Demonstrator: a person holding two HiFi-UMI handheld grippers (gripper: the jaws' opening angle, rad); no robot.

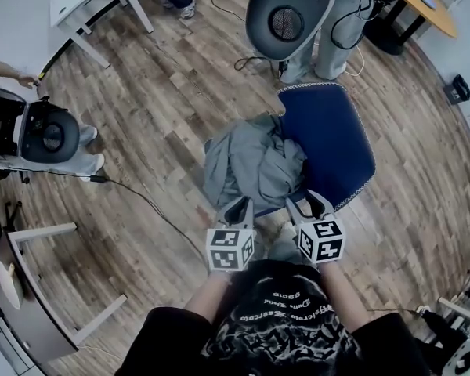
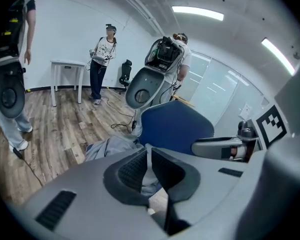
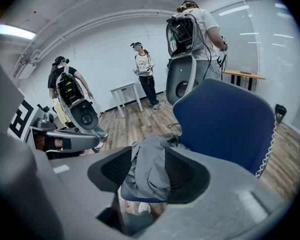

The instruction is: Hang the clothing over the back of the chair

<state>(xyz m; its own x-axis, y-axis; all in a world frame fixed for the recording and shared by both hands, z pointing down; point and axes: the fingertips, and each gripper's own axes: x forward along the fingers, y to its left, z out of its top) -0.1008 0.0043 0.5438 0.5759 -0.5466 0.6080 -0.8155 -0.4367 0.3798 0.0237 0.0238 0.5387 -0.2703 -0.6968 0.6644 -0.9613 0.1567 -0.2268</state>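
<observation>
I'm at the reach-in, I judge: the grey clothing (image 1: 251,163) lies heaped on the seat beside the blue chair back (image 1: 333,135), left tongs (image 1: 236,207) closed and empty, right tongs (image 1: 309,204) apart and short of the cloth — next, grip the fabric and lift it over.

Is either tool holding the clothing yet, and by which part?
Nothing is held. The left tool is shut and empty; the right tool is open; the clothing lies loose on the chair.
</observation>
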